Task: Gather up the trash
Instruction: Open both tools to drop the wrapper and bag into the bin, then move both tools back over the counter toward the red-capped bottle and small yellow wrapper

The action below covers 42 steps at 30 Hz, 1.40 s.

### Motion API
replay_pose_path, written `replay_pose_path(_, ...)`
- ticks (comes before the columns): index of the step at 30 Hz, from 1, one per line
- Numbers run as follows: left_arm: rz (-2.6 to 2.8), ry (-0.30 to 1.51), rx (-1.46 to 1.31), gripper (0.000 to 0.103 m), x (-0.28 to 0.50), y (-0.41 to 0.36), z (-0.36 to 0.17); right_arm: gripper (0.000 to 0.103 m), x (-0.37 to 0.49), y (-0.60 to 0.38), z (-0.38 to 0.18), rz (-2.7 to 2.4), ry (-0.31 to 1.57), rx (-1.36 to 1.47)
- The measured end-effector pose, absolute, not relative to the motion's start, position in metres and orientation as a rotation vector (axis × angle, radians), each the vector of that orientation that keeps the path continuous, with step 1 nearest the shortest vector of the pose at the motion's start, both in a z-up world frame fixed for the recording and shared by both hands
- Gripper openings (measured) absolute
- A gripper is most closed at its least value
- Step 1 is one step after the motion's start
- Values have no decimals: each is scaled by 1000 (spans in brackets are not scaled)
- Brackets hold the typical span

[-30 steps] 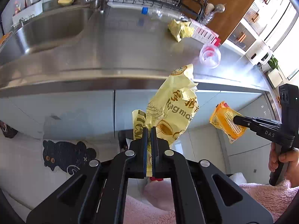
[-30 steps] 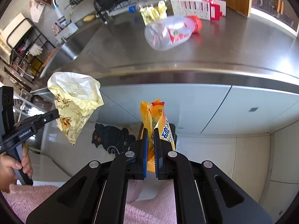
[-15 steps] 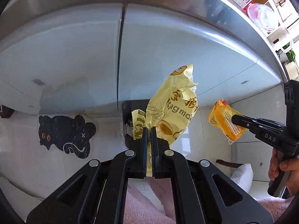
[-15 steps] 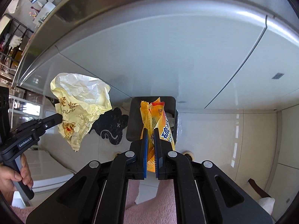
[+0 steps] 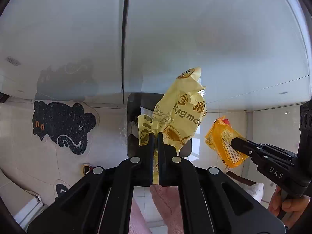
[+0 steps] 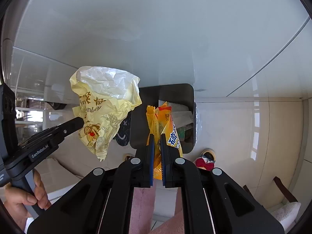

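Observation:
My left gripper (image 5: 155, 136) is shut on a crumpled pale yellow paper wrapper (image 5: 181, 117) with brown print. My right gripper (image 6: 157, 138) is shut on an orange snack packet (image 6: 161, 122). Both hang above an open dark grey trash bin (image 6: 187, 91) standing on the floor against the cabinet; the bin (image 5: 134, 105) holds some paper and packaging. In the left wrist view the right gripper (image 5: 234, 141) holds the orange packet (image 5: 224, 142) to the right of the bin. In the right wrist view the left gripper (image 6: 81, 121) holds the yellow wrapper (image 6: 105, 105) left of the bin.
Pale grey cabinet doors (image 5: 175, 39) fill the upper view. A black cat-shaped floor mat (image 5: 60, 126) lies left of the bin on the light tiled floor (image 6: 243, 136). A red and white object (image 6: 204, 160) lies right of the bin. My pink-clothed legs show below.
Both grippers have tipped downward and lowered with their trash. The countertop has left view and the bin now lies under them. Both grips are unchanged.

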<state>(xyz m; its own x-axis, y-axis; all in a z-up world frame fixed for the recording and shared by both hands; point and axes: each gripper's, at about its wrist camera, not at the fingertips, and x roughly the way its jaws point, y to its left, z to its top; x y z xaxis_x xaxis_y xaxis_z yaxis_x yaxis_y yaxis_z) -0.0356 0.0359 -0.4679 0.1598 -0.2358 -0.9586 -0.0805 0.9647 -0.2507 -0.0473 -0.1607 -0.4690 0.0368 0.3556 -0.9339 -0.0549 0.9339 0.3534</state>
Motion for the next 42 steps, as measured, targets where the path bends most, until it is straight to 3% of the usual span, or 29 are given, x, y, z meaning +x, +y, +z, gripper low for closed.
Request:
replay_pose_path(8,-108,1460,-263,3,-25,26,-501,7,-36,-166,-502,253,1563,323)
replay_pose_path(11,-116,1473,-277,12,-21,23,-508,7,-29,-164,-509,245,1578,350)
replay_pose_path(13,-125,1476,-282,28,-18,22,-512,7,-25,-162,-511,244,1581,354)
replay_pose_path(15,-134,1473,-273,28,-17,20,-513,7,-21,-160,-513,248,1583,355)
replay_pose_path(19,-126,1476,-282,42,-16,23,-513,8,-16,-155,-519,258,1592,375)
replay_pose_path(23,-108,1470,-285,46,-19,30,-508,13,-13,-150,-525,253,1622,412)
replay_pose_path(24,-102,1468,-286,48,-20,33,-506,21,-13,-148,-527,251,1630,412)
replay_pose_path(25,-98,1466,-289,50,-21,36,-506,40,-13,-148,-527,251,1633,412)
replay_pose_path(26,-92,1465,-294,52,-22,37,-504,52,-13,-148,-527,252,1630,420)
replay_pose_path(27,-86,1461,-300,57,-23,40,-501,59,-13,-149,-525,245,1622,431)
replay_pose_path(32,-66,1427,-297,66,-28,48,-482,59,-12,-154,-514,240,1607,412)
replay_pose_path(36,-89,1381,-283,79,-35,52,-452,86,-21,-164,-478,277,1542,321)
replay_pose_path(42,-186,1270,-230,85,-47,42,-380,92,-41,-199,-392,297,1398,195)
